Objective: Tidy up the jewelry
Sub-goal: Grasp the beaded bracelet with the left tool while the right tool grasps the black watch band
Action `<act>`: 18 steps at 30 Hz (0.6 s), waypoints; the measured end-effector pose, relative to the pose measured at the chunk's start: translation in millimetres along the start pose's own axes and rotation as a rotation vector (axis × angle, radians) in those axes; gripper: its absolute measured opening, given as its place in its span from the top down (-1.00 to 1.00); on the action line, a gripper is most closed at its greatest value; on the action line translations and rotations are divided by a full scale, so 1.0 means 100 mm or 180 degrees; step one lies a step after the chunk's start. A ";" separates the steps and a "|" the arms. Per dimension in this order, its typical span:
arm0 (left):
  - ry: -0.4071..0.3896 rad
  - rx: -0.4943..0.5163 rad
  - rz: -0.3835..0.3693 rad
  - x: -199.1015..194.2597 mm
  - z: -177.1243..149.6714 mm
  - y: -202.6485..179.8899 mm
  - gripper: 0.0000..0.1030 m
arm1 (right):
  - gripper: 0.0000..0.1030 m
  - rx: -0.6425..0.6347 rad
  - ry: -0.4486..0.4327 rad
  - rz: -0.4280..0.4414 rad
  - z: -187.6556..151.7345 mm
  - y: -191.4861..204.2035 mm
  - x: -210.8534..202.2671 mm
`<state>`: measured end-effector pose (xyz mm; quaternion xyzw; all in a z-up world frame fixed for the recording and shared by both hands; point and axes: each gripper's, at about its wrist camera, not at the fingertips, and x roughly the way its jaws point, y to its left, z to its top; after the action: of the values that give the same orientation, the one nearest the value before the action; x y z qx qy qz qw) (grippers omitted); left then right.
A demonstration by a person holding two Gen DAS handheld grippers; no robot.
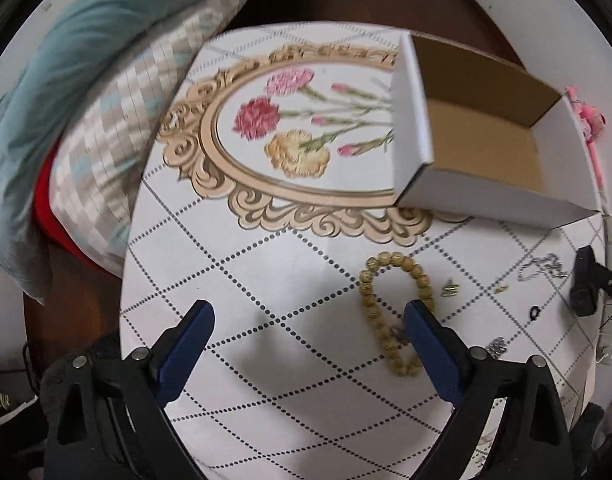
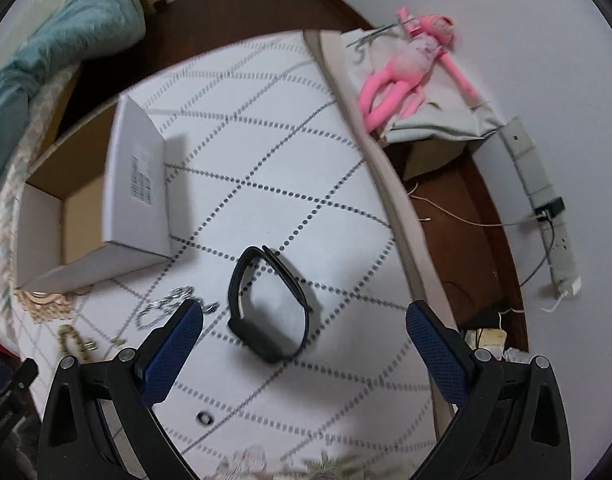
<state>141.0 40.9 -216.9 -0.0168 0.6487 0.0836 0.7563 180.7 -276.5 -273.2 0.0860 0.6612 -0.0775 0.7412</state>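
I held my left hand-held gripper (image 1: pixel 307 322) spread wide over the surface (image 1: pixel 290 276) with nothing between its blue pads. The wooden bead bracelet (image 1: pixel 379 308) lay in a loose loop just beside the right-hand pad, partly tucked behind its tip, so I judged that a small shift to the right would put the beads in the gap. Past the bracelet, to the right, small pieces were scattered well apart: a little gold earring (image 1: pixel 449 289), a silver chain (image 1: pixel 541 268), a tiny dark ring (image 1: pixel 535 313) and a sparkly clasp (image 1: pixel 497 346) close to my gripper's arm. None of them had reached the open cardboard box (image 1: pixel 485 140), which sat at the far right of the surface, its inside bare as far as I could see. I took it as the place meant for the jewelry, set within easy reach of both hands.

My right hand-held gripper (image 2: pixel 306 326) was equally wide apart and gripped nothing. The black wristband (image 2: pixel 268 306) rested on the surface directly between its 2 pads and slightly ahead, standing on its edge as a loop, which should have made it easy to pinch across the band. The silver chain (image 2: pixel 166 306) lay just left of the left pad, and the box (image 2: pixel 94 200) stood farther off to the left. The wristband looked like the likeliest pick, and the sorting seemed barely begun.
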 end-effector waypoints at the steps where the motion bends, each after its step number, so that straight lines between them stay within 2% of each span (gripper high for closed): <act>1: 0.0019 -0.0011 -0.0022 0.04 0.00 0.01 -0.87 | -0.99 -0.0035 0.0038 -0.0007 0.00 0.02 0.07; 3: 0.0058 -0.0014 -0.0065 0.10 0.00 0.01 -0.87 | -0.96 -0.0103 0.0140 -0.0038 -0.02 0.08 0.21; 5: 0.0103 -0.0011 -0.0122 0.16 -0.02 0.01 -0.87 | -0.65 -0.0172 0.0226 -0.0036 -0.05 0.14 0.31; 7: 0.0134 -0.0001 -0.0191 0.21 -0.04 -0.01 -0.87 | -0.52 -0.0214 0.0165 -0.0001 -0.09 0.19 0.28; 9: 0.0168 0.0004 -0.0238 0.27 -0.06 -0.03 -0.85 | -0.15 -0.0294 0.0131 0.0012 -0.12 0.28 0.22; 10: 0.0175 0.0003 -0.0270 0.29 -0.07 -0.03 -0.74 | 0.03 -0.0321 0.0145 -0.0004 -0.14 0.31 0.20; 11: 0.0193 -0.0001 -0.0296 0.32 -0.07 -0.04 -0.53 | 0.04 -0.0348 0.0187 -0.0010 -0.16 0.34 0.19; 15: 0.0256 -0.0038 -0.0341 0.43 -0.07 -0.07 -0.28 | 0.07 -0.0374 0.0282 0.0049 -0.30 0.42 0.16; 16: 0.0246 -0.0016 -0.0347 0.46 -0.08 -0.07 -0.13 | 0.08 -0.0366 0.0312 0.0072 -0.35 0.43 0.15; 18: 0.0186 0.0066 -0.0287 0.44 -0.08 -0.15 0.05 | 0.08 -0.0324 0.0348 0.0125 -0.45 0.45 0.13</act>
<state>142.1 29.6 -262.9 -0.0407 0.6699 0.0421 0.7401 148.9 -222.7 -289.6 0.0652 0.7020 -0.0244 0.7087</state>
